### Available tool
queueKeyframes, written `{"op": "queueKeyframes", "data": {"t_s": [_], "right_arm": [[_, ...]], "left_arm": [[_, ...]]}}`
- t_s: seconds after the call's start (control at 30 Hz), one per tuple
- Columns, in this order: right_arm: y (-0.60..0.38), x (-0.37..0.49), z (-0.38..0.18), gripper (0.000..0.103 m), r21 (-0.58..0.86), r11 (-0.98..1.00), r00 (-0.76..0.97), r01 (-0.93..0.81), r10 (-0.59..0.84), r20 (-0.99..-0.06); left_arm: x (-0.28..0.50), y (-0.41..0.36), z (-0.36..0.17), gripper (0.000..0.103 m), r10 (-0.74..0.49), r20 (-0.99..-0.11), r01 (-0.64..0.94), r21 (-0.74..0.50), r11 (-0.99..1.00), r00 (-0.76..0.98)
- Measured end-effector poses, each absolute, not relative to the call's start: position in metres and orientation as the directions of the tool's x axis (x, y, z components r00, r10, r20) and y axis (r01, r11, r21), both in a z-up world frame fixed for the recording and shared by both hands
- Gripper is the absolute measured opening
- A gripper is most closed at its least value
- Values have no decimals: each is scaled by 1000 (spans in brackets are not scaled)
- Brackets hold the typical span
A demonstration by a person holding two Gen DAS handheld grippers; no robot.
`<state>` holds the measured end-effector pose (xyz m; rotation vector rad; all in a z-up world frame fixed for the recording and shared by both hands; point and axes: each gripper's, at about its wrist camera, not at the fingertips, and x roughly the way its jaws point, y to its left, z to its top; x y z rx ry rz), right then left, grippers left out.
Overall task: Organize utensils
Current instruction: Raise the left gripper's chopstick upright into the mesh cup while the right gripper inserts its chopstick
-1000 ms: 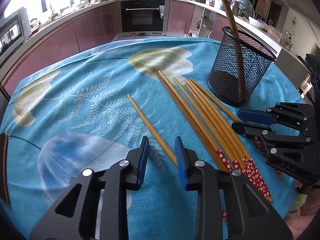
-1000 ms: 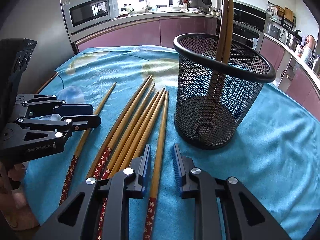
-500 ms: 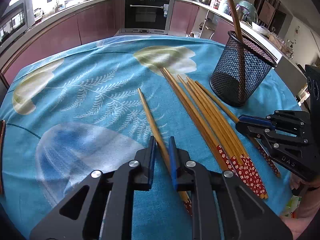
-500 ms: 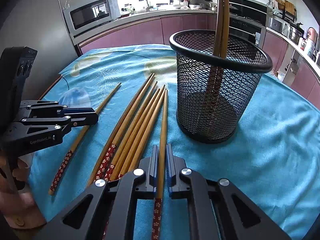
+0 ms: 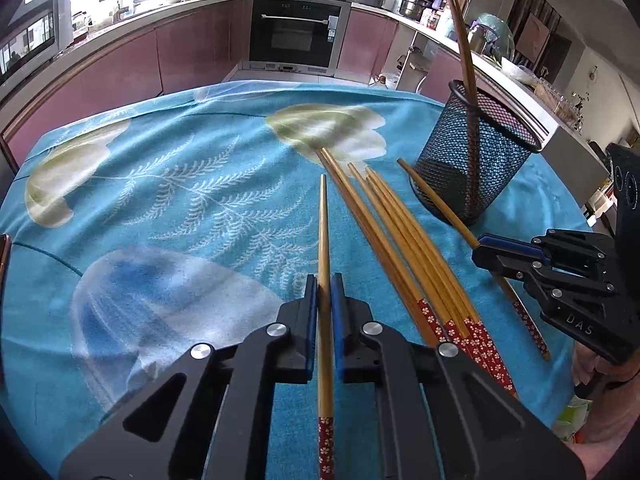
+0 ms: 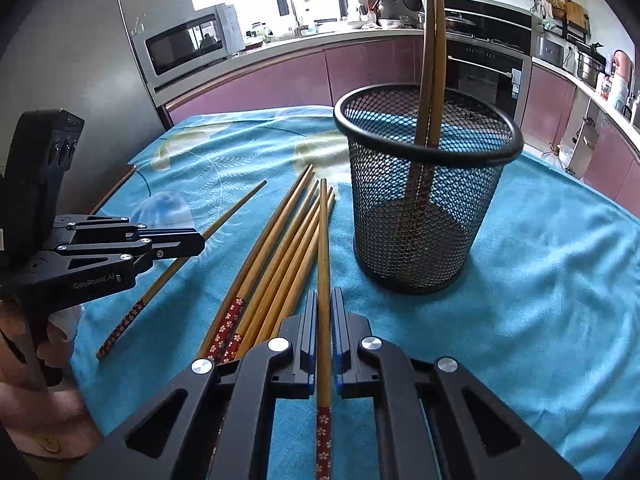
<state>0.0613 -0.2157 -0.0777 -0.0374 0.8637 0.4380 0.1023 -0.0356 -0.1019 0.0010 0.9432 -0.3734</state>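
Both our grippers have just closed since a second ago. We now pinch one lone chopstick [image 5: 323,240] in the left gripper [image 5: 324,292] and another chopstick [image 6: 323,240] in the right gripper [image 6: 324,304]. Between them, left of the mesh holder [image 6: 424,216], five loose chopsticks [image 6: 280,256] lie on the blue cloth [image 6: 540,272]. Two more chopsticks [image 6: 434,60] stand inside that holder.

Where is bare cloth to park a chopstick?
Free: cloth left of the left claw, over the fern print, and right of the mesh holder. Crowded: the loose chopsticks between the claws, close beside the holder.
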Motion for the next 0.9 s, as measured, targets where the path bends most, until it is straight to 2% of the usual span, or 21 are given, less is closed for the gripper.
{"op": "queueKeyframes", "data": {"t_s": [0.23,0.5,0.9], "right_arm": [[-232,45,-45,6,204,883,609,-422,443,-658],[-251,32,-7,6,231,877,688,-421,475,-548],[-270,33,31,6,217,879,756,-424,475,-450]], "left_arm": [[86,-35,-59,8,-414,-715,386,-216,897,563],[70,-32,-3,7,-554,-591,483,-294,825,586],[72,-38,54,7,-627,-456,534,-330,779,632]]}}
